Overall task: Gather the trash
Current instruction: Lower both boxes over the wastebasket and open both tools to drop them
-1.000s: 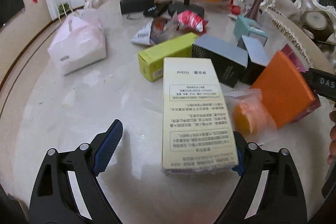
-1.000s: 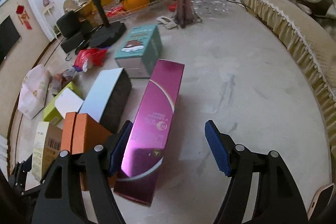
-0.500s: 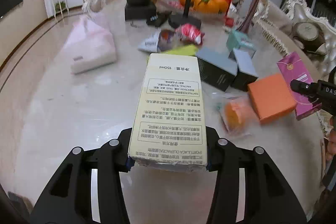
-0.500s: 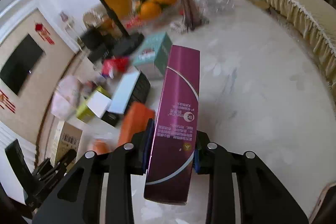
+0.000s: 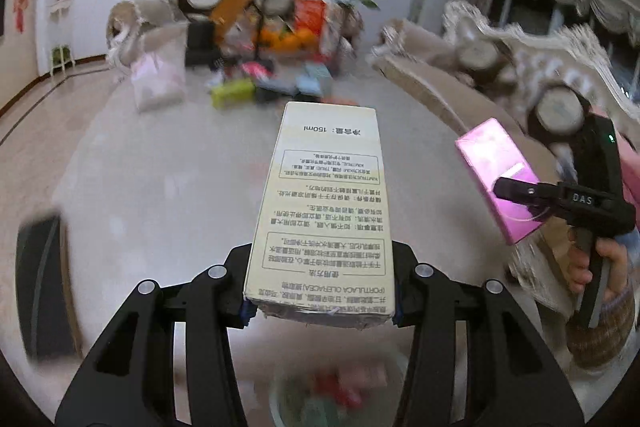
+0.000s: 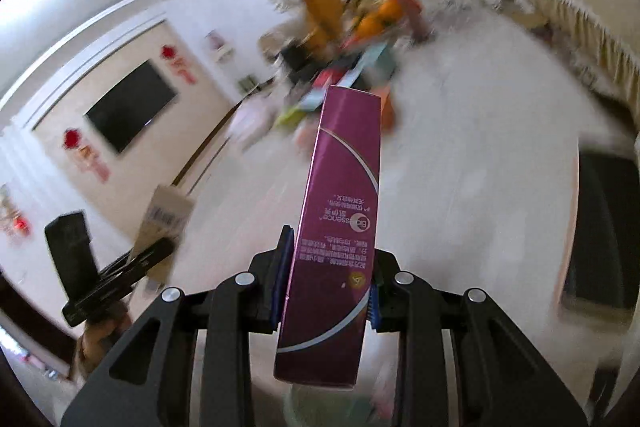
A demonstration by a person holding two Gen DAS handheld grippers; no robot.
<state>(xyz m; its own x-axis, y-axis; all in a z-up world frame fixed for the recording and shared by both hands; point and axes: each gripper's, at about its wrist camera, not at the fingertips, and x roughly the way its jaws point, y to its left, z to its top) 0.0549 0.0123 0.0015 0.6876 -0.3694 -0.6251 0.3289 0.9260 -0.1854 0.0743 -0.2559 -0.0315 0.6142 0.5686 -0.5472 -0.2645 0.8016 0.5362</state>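
Observation:
A tall cream box (image 5: 320,203) with printed text is clamped at its near end by my left gripper (image 5: 320,307), lifted off the marble table (image 5: 160,187). My right gripper (image 6: 326,291) is shut on a long purple box (image 6: 340,219), also held in the air. Each view shows the other hand: the purple box (image 5: 498,179) at the right edge, the cream box (image 6: 166,215) at the left. A blurred pale bin (image 5: 336,395) with colourful scraps lies below the left gripper, and the bin (image 6: 332,407) also shows under the purple box.
Far back on the table lies a blurred heap of boxes and wrappers (image 5: 272,83), a pink tissue pack (image 5: 156,83) and a fruit tray (image 5: 288,39). Ornate sofas (image 5: 520,67) ring the table. A dark flat object (image 5: 40,287) sits at the left.
Both grippers closed on their boxes, lifted them and drew back from the heap, which now looks far off. The bin has come into view beneath them.

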